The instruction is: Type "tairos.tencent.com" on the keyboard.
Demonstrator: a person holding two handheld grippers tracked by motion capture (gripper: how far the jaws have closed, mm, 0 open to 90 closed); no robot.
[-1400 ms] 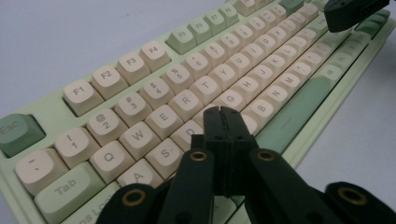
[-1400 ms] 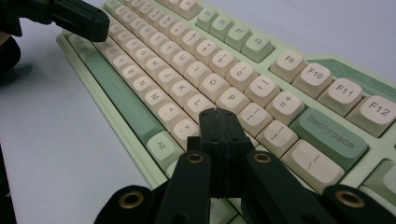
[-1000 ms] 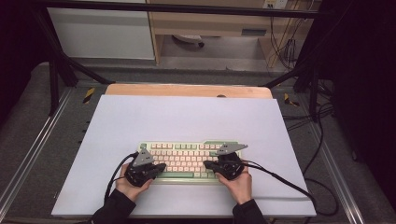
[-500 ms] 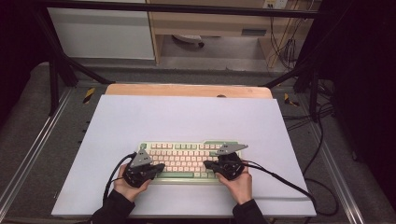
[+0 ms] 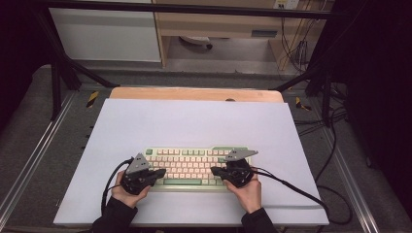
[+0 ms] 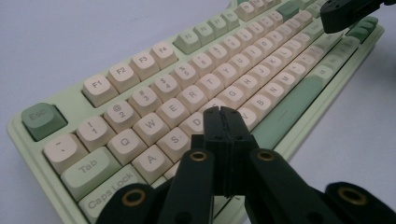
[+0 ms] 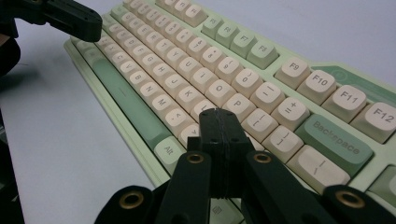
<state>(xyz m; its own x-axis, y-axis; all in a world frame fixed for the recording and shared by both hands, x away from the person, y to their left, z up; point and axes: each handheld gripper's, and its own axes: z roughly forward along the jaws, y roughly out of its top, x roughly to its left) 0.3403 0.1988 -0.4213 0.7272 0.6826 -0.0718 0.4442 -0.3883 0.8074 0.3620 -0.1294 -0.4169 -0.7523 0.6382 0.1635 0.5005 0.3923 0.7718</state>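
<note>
Black left gripper (image 6: 223, 112) and right gripper (image 7: 219, 113), both closed, over keyboard (image 5: 194, 165).

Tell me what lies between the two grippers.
In the high view, the middle keys of the keyboard and its green space bar lie between the left gripper and right gripper.

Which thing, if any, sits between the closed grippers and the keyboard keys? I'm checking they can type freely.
Nothing visible does. The left gripper hangs right over the keyboard near its D key, jaws shut; the right gripper hangs shut near the L key.
</note>
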